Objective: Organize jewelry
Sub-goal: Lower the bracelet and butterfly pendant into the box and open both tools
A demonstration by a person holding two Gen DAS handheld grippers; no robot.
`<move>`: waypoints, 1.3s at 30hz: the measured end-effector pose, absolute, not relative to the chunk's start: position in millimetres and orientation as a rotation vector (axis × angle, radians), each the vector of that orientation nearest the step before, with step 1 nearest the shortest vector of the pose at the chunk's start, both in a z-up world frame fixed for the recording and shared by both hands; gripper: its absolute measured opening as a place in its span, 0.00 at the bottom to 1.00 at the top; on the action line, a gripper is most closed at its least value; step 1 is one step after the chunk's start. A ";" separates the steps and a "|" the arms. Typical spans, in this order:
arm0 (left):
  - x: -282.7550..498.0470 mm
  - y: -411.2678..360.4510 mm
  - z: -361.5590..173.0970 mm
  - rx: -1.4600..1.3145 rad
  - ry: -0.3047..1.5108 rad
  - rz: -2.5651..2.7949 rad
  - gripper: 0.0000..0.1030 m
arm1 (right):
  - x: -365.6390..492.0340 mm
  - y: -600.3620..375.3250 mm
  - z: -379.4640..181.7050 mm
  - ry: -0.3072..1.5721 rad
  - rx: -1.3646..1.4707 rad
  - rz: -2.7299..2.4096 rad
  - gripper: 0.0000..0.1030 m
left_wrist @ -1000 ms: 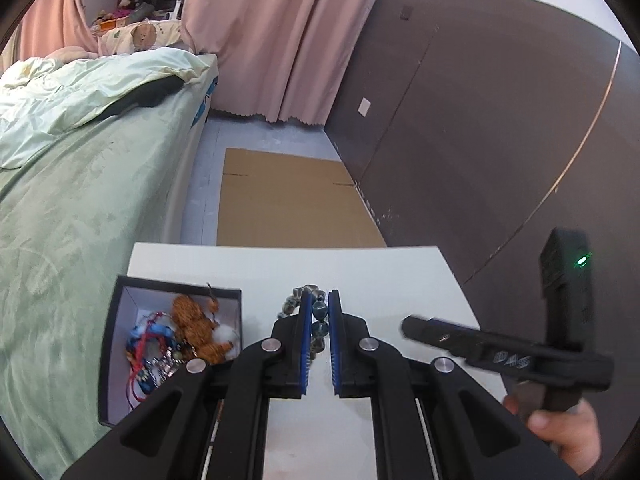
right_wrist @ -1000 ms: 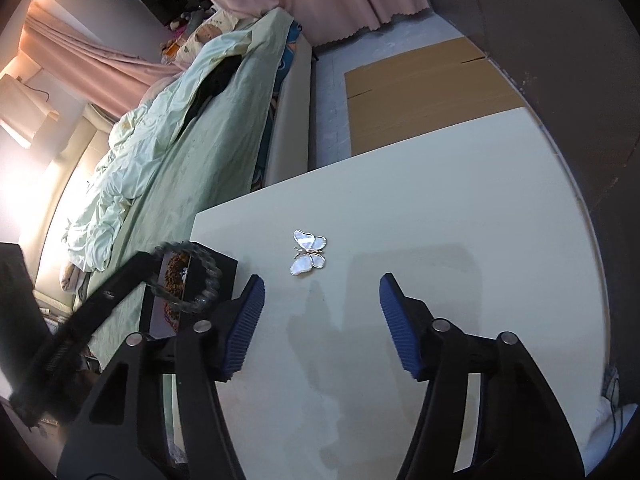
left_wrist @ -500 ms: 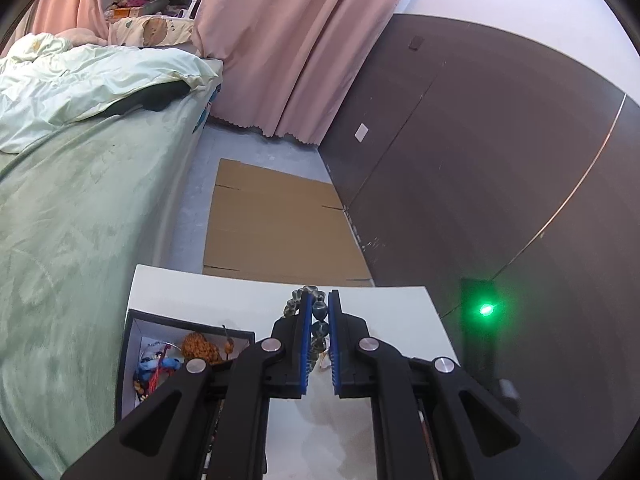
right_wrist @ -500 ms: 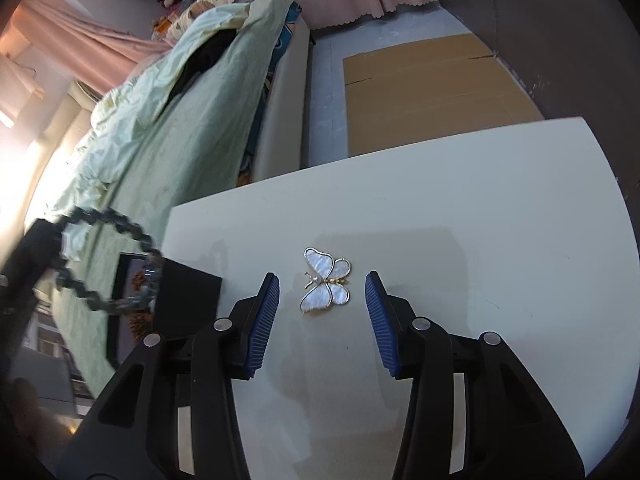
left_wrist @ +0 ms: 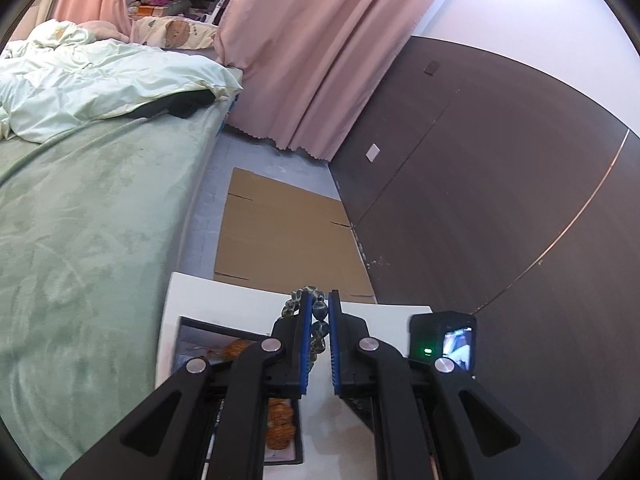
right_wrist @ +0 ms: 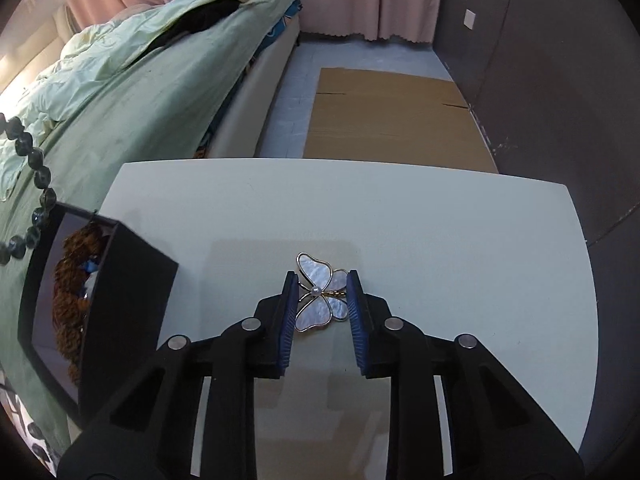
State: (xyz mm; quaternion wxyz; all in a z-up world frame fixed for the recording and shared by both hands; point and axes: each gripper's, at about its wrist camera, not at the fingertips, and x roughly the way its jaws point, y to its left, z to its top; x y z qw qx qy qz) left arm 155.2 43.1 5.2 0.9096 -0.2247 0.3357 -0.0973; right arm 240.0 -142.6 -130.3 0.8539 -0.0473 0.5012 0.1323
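Note:
A mother-of-pearl butterfly brooch [right_wrist: 320,300] lies on the white table [right_wrist: 440,220]. My right gripper [right_wrist: 322,280] points down over it; its jaws are closing, and the blue pads [right_wrist: 289,312] touch both wing edges. My left gripper [left_wrist: 319,300] is shut on a dark bead bracelet [left_wrist: 319,314] and holds it above the table. The bracelet's loop [right_wrist: 36,160] hangs at the left edge of the right wrist view, above a black jewelry box [right_wrist: 128,288]. The box [left_wrist: 180,344] holds brown fuzzy pieces [right_wrist: 68,280] and other jewelry.
A green-covered bed [left_wrist: 80,240] runs along the table's left side. Flat cardboard [right_wrist: 388,116] lies on the floor beyond the table, with a dark wall panel [left_wrist: 500,180] on the right. The right gripper's camera unit [left_wrist: 444,340] shows beside my left fingers.
The right gripper came down over the butterfly brooch and its jaws narrowed from wide apart to the wing edges. The left gripper moved up and sideways, carrying the bracelet.

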 end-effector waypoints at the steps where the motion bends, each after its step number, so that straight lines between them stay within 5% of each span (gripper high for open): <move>1: 154.2 46.9 5.1 -0.465 0.693 -0.195 0.06 | 237.4 -144.3 -127.9 1.043 -0.097 0.283 0.18; 3: 150.8 54.8 5.4 -0.471 0.696 -0.177 0.06 | 234.0 -147.4 -121.3 1.032 -0.092 0.283 0.12; 18: 126.3 69.2 -4.2 -0.461 0.755 -0.103 0.09 | 209.3 -183.4 -86.7 1.019 0.181 0.403 0.12; 19: 124.0 70.7 -3.7 -0.463 0.756 -0.094 0.20 | 205.4 -183.9 -82.4 1.012 0.195 0.418 0.12; 20: 122.1 72.0 -2.9 -0.466 0.751 -0.089 0.43 | 201.8 -183.7 -78.6 1.006 0.207 0.433 0.12; 22: 112.4 75.3 3.0 -0.467 0.706 -0.070 0.55 | 193.3 -180.9 -69.7 0.988 0.224 0.465 0.12; 28: 103.9 80.8 7.4 -0.455 0.694 -0.051 0.63 | 172.4 -163.1 -44.1 0.930 0.235 0.549 0.12; 34: 94.4 86.5 14.1 -0.433 0.660 -0.023 0.92 | 160.7 -142.5 -35.5 0.918 0.265 0.621 0.12; 39: 93.0 92.6 11.6 -0.436 0.671 -0.006 0.92 | 157.6 -123.9 -36.2 0.927 0.290 0.658 0.12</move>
